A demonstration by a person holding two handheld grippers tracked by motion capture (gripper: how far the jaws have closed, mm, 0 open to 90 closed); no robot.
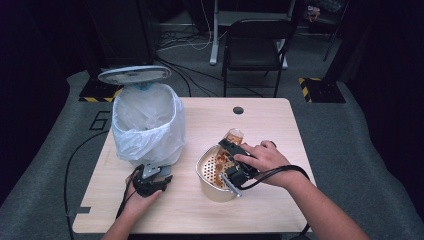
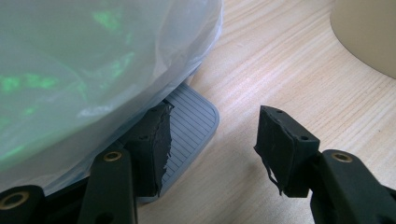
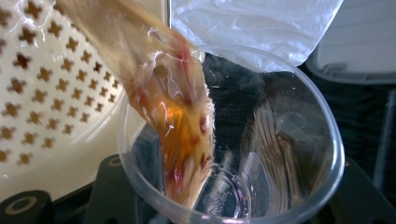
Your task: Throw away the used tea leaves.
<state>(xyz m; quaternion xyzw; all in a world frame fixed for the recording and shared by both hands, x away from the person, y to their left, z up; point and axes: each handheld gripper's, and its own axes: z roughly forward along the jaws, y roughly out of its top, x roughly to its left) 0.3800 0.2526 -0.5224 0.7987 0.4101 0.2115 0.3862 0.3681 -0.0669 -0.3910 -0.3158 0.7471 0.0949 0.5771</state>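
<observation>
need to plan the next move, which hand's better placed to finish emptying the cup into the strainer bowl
Right. The right gripper already holds the clear cup tipped over the perforated bowl, orange liquid pouring. The left gripper sits at the bin's pedal.

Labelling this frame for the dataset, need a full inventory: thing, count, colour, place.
table: 1, light wood, centre of the high view
trash bin: 1, lined with a white translucent bag, table's left
bin lid: 1, grey, raised above the bin
bin pedal: 1, grey ribbed, at the bin's base
strainer basket: 1, cream, star-shaped holes, table centre
plastic cup: 1, clear, tipped over the basket, orange-brown leftovers pouring out
chair: 1, black, beyond the table
left tool: 1, black, by the pedal; one jaw rests on the pedal, nothing held between the jaws
right tool: 1, black, above the basket, clamped on the cup
</observation>
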